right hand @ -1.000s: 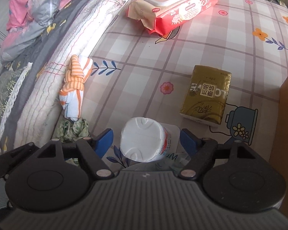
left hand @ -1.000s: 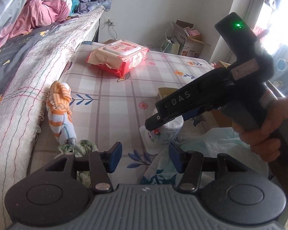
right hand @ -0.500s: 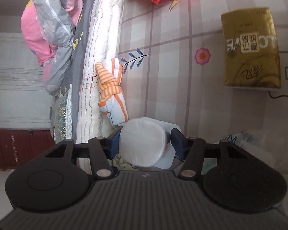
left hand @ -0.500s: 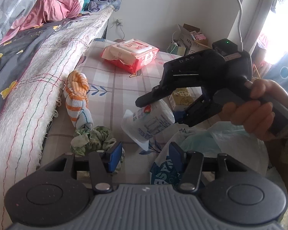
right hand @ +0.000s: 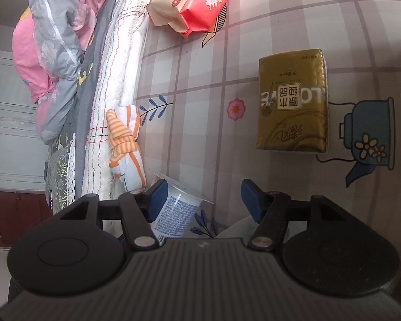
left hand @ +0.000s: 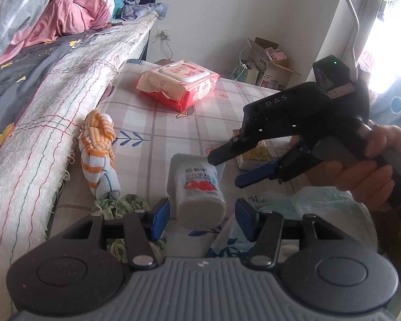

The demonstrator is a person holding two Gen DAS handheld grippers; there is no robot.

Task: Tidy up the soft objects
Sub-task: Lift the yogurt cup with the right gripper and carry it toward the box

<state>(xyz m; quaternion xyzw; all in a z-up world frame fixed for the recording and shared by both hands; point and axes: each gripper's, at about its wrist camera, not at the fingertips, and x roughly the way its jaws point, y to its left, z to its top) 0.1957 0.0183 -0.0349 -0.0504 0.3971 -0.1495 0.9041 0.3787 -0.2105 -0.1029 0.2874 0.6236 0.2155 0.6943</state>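
Right gripper [right hand: 201, 200] just let the tissue roll [left hand: 199, 192] go, both grippers spread now, left gripper [left hand: 201, 219] empty too, and it could easily roll off the mat.

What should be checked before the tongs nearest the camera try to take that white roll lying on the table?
1. Left tongs open wider than the white roll: ok.
2. Roll lined up between their two tips, lying on its side: ok.
3. Tips far enough forward to close around the roll: cannot tell.
4. Right tongs open, not gripping the roll: ok, though one tip sits very close to it.
5. Nothing else in the closing path: not ok, the green scrunchie lies right beside the left tip.
6. Plastic bag open enough to receive things: cannot tell.
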